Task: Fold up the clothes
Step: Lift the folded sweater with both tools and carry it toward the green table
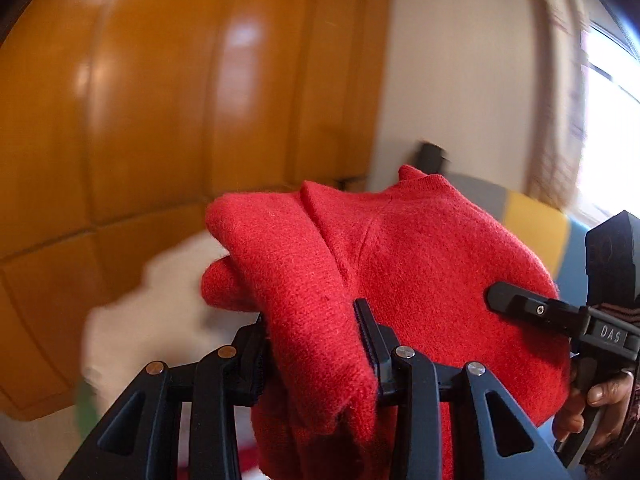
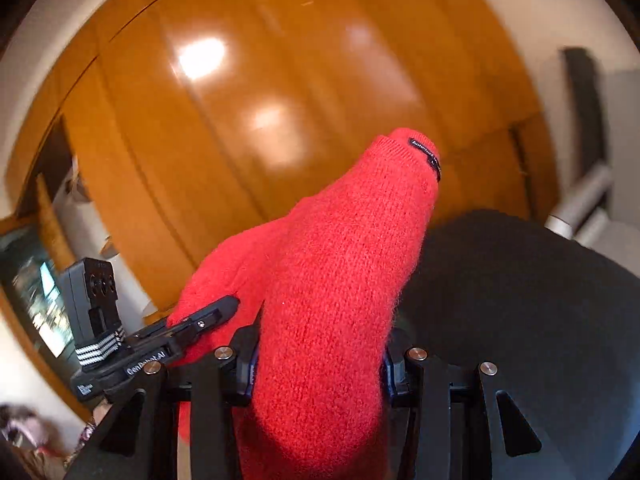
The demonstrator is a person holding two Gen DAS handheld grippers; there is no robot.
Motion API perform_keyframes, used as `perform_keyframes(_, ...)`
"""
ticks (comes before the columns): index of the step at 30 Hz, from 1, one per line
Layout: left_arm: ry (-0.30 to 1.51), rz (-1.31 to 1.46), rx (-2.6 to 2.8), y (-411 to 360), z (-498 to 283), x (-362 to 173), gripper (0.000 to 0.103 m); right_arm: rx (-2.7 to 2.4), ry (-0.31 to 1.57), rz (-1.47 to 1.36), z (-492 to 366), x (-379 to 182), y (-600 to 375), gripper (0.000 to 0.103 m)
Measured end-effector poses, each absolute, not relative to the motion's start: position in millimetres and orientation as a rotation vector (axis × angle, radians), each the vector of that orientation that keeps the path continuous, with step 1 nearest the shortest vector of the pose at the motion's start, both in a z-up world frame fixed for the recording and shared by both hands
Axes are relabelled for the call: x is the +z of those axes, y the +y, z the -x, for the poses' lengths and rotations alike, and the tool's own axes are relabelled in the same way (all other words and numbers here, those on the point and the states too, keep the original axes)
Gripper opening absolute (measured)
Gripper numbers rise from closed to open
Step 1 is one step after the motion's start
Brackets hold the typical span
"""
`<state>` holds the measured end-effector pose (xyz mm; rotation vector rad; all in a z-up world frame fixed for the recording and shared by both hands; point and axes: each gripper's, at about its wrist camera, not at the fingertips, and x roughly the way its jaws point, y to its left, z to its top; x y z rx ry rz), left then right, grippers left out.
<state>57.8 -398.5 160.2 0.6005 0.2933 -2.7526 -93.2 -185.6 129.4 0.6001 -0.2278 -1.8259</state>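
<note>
**Red sweater up in the air, one claw on each side**

So the red sweater is off whatever it was lying on and bunched up in mid-air in front of the orange wooden cupboard doors. Both claws have it. The left claw is clamped on a thick fold of knit that spills out past the pads on both sides. The right claw is clenched on another fat roll of it, with the ribbed collar and its little black label poking up beyond the tips. In each wrist view you can see the other claw biting in from the side, so the two grips sit near each other.

My guess on handling: soft, fuzzy, light, zero stiffness, so it just slumps wherever it isn't held. Not slippery, the wool looks grippy. I'd say grabbing it by the shoulders or the hem corners would work better than a wad in the middle, otherwise it won't hang flat enough to fold.

There's a dark chair back right behind it.
</note>
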Motion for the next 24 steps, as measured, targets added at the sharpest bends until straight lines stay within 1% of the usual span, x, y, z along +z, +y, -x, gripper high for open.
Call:
perform_keyframes(5, 0.393, -0.610, -2.629, -487, -52, 176, 0.038, -1.712, -0.176, -0.620, 117, 149, -297, 0.044)
perform_keyframes(8, 0.457, -0.693, -2.567, -528, -43, 162, 0.038, -1.675, -0.140, -0.684, 128, 142, -347, 0.044)
perform_keyframes(11, 0.540, -0.778, -2.518, -557, -35, 135, 0.038, -1.658, -0.082, -0.759, 135, 119, -383, 0.044)
perform_keyframes(14, 0.618, -0.824, -2.487, -567, -32, 96, 0.039, -1.646, -0.046, -0.815, 136, 86, -399, 0.047)
perform_keyframes(17, 0.707, -0.797, -2.492, -570, -40, 74, 0.042, -1.627, -0.037, -0.829, 164, 72, -409, 0.051)
perform_keyframes(19, 0.755, -0.772, -2.495, -570, -45, 72, 0.046, -1.612, -0.057, -0.833, 172, 67, -404, 0.053)
perform_keyframes(20, 0.778, -0.760, -2.496, -571, -48, 72, 0.048, -1.602, -0.063, -0.836, 174, 68, -401, 0.057)
perform_keyframes(23, 0.840, -0.748, -2.487, -567, -59, 75, 0.048, -1.594, -0.048, -0.827, 169, 78, -387, 0.064)
perform_keyframes(24, 0.835, -0.730, -2.475, -561, -65, 74, 0.048, -1.611, -0.034, -0.805, 164, 86, -384, 0.065)
